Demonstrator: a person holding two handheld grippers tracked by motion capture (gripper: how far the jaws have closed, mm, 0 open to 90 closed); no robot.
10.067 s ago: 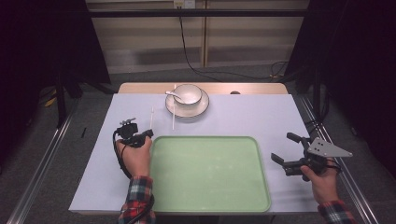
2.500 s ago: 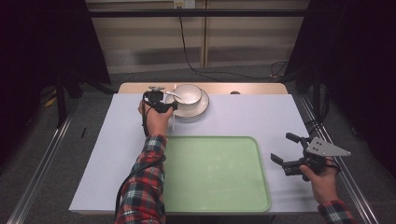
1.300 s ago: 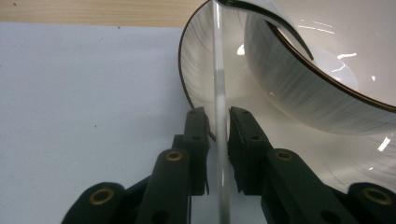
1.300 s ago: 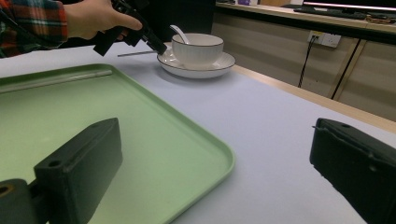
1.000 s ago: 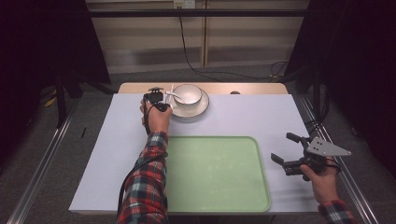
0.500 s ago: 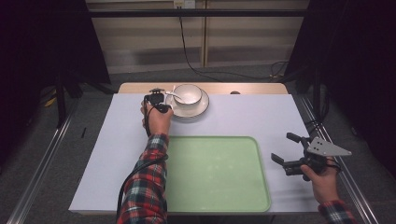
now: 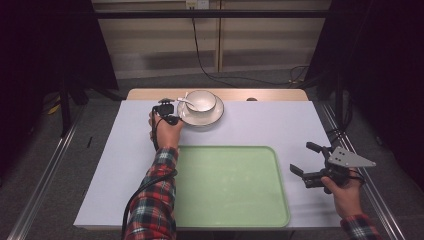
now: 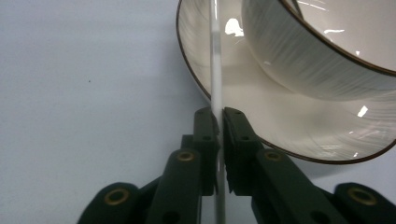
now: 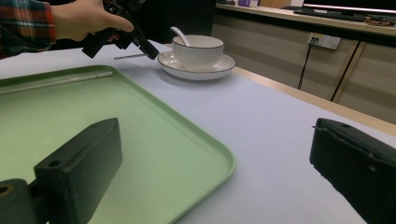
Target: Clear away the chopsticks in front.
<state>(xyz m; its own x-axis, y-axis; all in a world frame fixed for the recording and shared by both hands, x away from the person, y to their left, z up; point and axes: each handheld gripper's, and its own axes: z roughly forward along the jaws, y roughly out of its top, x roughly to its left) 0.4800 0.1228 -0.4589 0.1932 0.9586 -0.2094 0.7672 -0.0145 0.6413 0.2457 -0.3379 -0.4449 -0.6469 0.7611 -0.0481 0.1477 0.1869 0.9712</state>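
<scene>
A white bowl (image 7: 201,101) with a white spoon (image 7: 183,98) in it stands on a dark-rimmed white plate (image 7: 212,118) at the table's far edge. My left gripper (image 7: 174,118) is at the plate's left rim. In the left gripper view its jaws (image 8: 218,114) are shut on a thin white stick (image 8: 216,70) that runs along the plate's edge (image 8: 196,84). The right gripper view shows the stick (image 9: 128,57) poking out level behind that gripper (image 9: 150,53). My right gripper (image 7: 303,157) stands open beside the tray's right edge, nothing between its jaws (image 9: 210,163).
A large light green tray (image 7: 230,185) lies bare in the near middle of the pale table (image 7: 280,125). A wooden strip (image 7: 270,94) borders the table's far edge. A cable (image 7: 150,185) trails along the left sleeve.
The left hand went from the tray's far left corner up to the plate's left rim, and over the last second it has barely shifted. The right gripper has kept still.
</scene>
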